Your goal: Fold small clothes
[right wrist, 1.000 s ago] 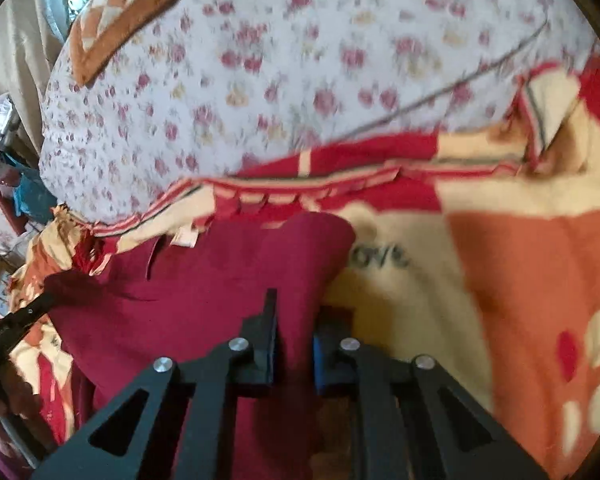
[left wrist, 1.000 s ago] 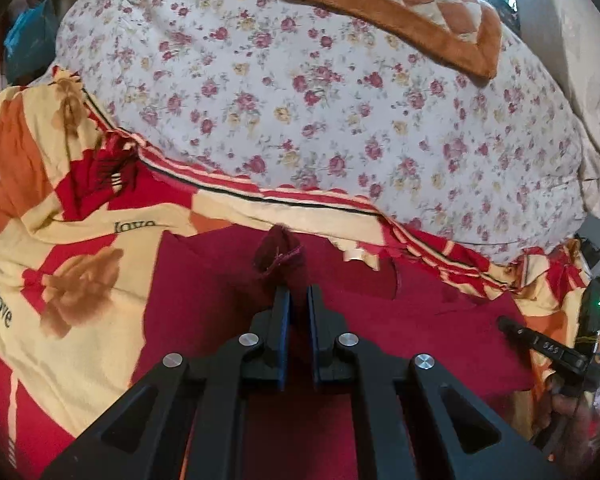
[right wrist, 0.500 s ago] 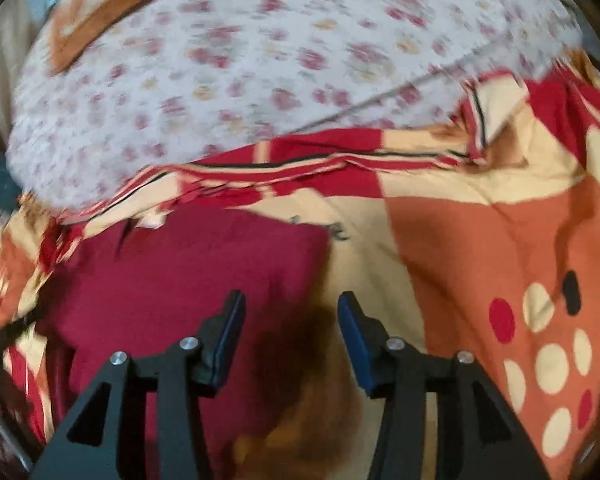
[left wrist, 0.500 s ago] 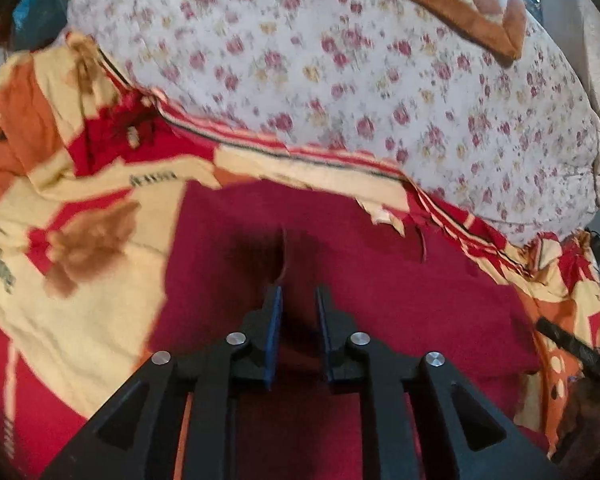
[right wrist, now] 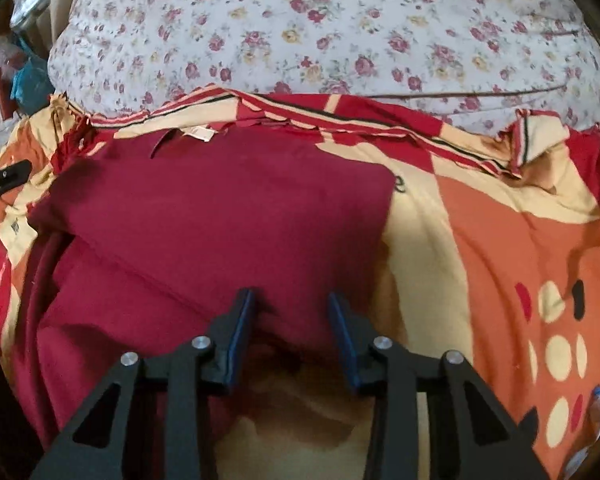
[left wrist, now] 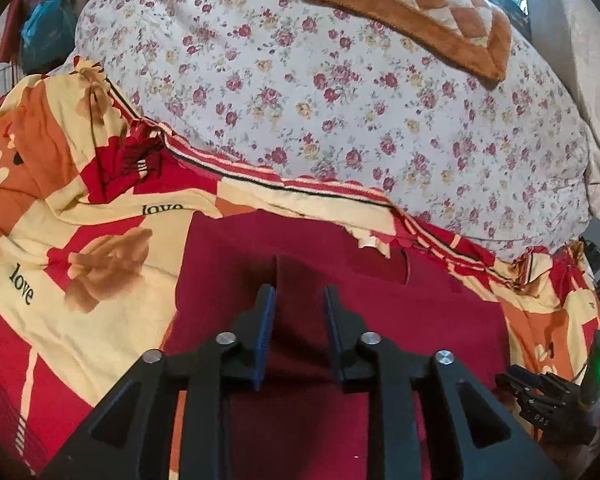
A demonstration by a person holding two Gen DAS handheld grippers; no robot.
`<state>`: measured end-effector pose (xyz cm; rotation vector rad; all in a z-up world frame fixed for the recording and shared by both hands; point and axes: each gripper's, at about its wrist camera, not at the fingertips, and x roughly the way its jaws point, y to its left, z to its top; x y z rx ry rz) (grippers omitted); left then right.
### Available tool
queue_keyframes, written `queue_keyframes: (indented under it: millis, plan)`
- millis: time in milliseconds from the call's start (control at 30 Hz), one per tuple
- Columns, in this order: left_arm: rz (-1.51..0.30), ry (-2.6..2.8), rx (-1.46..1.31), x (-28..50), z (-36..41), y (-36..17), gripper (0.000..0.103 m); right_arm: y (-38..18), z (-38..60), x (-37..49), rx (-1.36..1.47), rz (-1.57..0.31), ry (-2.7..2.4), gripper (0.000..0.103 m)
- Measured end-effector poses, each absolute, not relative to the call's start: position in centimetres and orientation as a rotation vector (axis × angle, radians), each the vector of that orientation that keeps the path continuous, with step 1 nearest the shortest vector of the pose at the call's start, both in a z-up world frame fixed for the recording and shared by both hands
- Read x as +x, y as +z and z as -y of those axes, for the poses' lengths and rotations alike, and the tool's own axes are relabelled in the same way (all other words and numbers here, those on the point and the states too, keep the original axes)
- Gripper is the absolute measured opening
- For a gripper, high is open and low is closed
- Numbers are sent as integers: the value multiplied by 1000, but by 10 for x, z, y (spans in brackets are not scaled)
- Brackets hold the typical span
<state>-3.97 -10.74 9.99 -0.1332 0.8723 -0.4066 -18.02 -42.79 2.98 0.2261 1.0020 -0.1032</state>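
The floral quilt (left wrist: 340,92) fills the back of both views, with a brown checked mat (left wrist: 412,12) lying on its far side in the left view. In front of it spreads the red, cream and orange blanket (left wrist: 80,240), printed with "love".

On the blanket lies the maroon shirt (right wrist: 220,216), its collar tag (right wrist: 198,133) toward the quilt. It lies flat, with a straight right edge beside the printed word. A second ago a bunched tuft of the cloth stood up between the left fingers, and the right fingers pinched its edge; half a second ago the tuft had dropped flat.

The left gripper (left wrist: 298,304) hangs over the near middle of the shirt with its jaws parted to a moderate gap and nothing between them; a second ago they were closed on the cloth, and half a second ago only slightly apart. The right gripper (right wrist: 292,312) sits above the shirt's near right corner, jaws likewise apart and empty; it had already let go half a second ago.

Each gripper shows at the edge of the other's view.
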Motion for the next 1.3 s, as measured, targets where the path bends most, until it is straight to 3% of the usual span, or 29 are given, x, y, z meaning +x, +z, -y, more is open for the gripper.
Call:
queue_keyframes:
  millis: [100, 267, 733, 1067, 1300]
  plan:
    - [-873, -413, -135, -39, 110, 100, 5, 42, 429, -181, 255, -969, -102, 42]
    - [-857, -415, -133, -40, 113, 101, 6, 63, 435, -164, 325, -909, -102, 56]
    - [-1000, -363, -45, -24, 125, 33, 13, 3, 431, -93, 277, -1014, -175, 55]
    - [-975, -361, -56, -31, 109, 48, 14, 40, 433, -143, 288, -972, -155, 55]
    - [-987, -340, -66, -45, 92, 50, 14, 9, 438, -160, 276, -1065, -207, 59]
